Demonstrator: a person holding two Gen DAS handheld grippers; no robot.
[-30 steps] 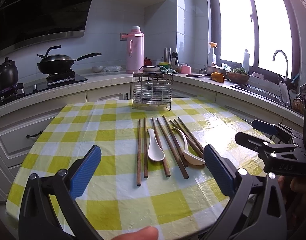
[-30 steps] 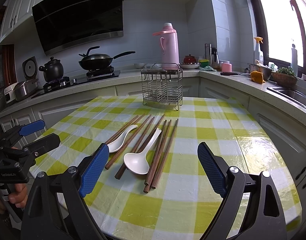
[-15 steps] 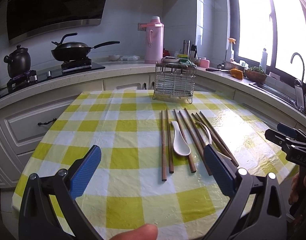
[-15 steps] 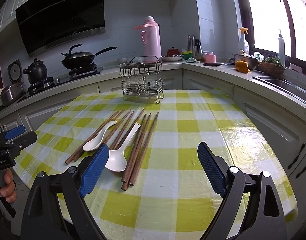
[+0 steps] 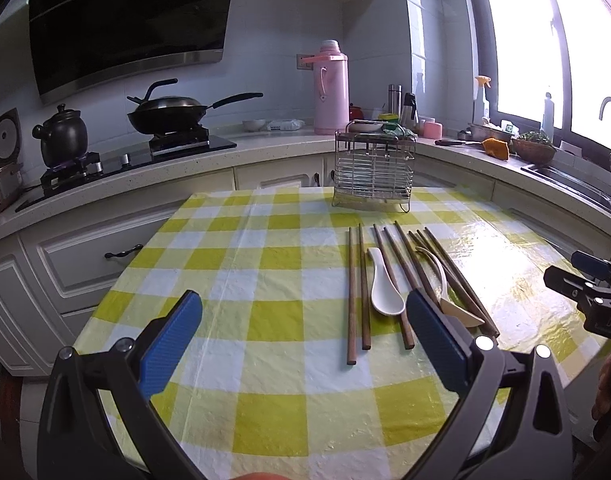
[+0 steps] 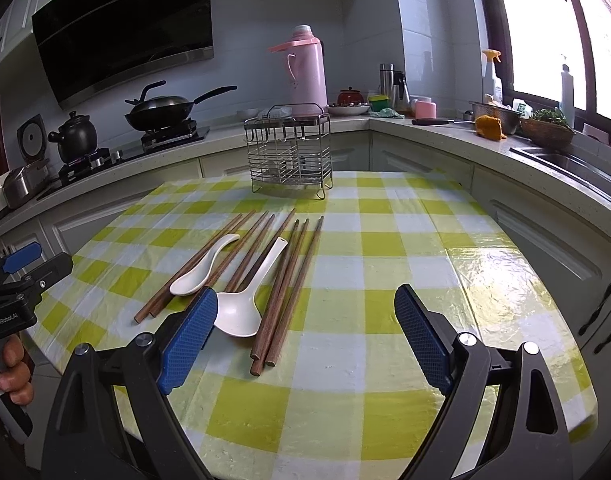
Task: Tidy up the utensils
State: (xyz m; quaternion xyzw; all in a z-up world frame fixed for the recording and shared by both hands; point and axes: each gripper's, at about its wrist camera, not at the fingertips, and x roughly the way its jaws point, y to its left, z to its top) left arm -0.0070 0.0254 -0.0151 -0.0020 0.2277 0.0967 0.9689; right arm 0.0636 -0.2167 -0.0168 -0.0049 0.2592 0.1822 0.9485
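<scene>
Two wide-open grippers hovered over a yellow-and-white checked tablecloth (image 6: 385, 264).

The left gripper (image 5: 303, 334) and the right gripper (image 6: 305, 334) each held their blue pads apart, gripping nothing. Between them lay brown wooden chopsticks (image 6: 295, 276) mixed with two white ceramic spoons (image 6: 203, 266); a wire utensil rack (image 6: 289, 152) stood at the table's far edge. A black wok (image 6: 161, 106) and a pink thermos (image 6: 307, 72) sat on the counter beyond.

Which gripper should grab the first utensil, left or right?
Probably right. The right gripper is open with its left finger beside the near spoon and a chopstick pair between its fingers. The left gripper, also open, faces mostly bare tablecloth; the utensils sit at its right finger.
</scene>
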